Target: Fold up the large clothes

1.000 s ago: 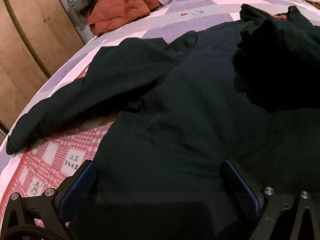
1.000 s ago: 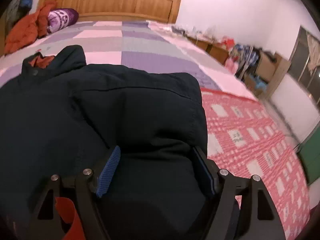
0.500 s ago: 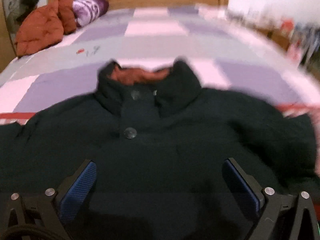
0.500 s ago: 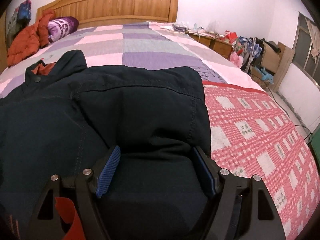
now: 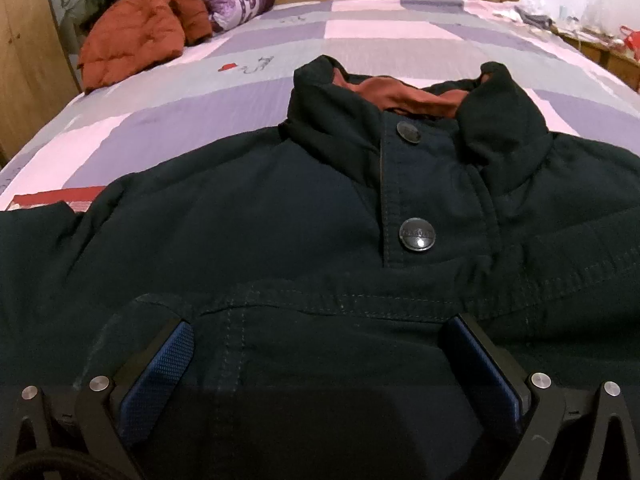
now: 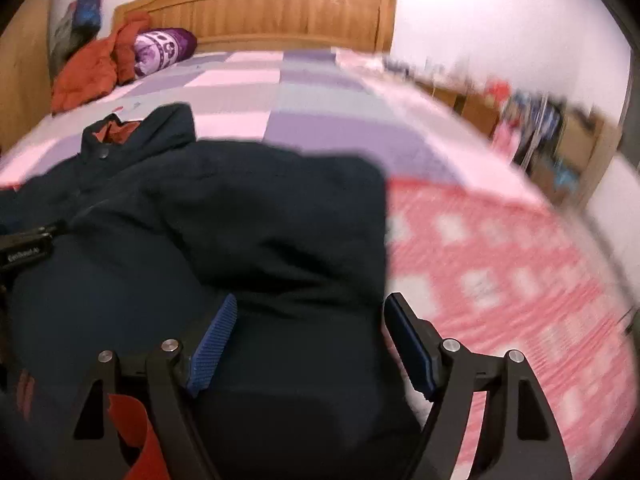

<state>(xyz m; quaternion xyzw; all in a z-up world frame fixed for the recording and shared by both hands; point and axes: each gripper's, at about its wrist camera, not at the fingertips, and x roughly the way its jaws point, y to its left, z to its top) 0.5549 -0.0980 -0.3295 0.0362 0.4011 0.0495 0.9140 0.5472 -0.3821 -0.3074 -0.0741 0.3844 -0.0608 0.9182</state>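
step: sleeve fold on dark jacket [image 5: 280, 208] lying flat on bed [image 5: 360, 52] | left gripper [image 5: 316, 364] gaping, cuff between pads, unpinched | right gripper [image 6: 312, 344] gaping, empty | next: likely fold the bottom hem up toward collar

My blue finger pads [image 5: 160, 376] are knurled rubber on matt black plastic arms with bright metal bolts. Beneath them lies the dark jacket [image 5: 280, 208] — matt woven cloth, stitched seams, glossy snap buttons [image 5: 417, 233], rust lining. The bedspread [image 5: 240, 92] is soft printed cotton — the headboard [image 6: 256, 12] varnished wood.
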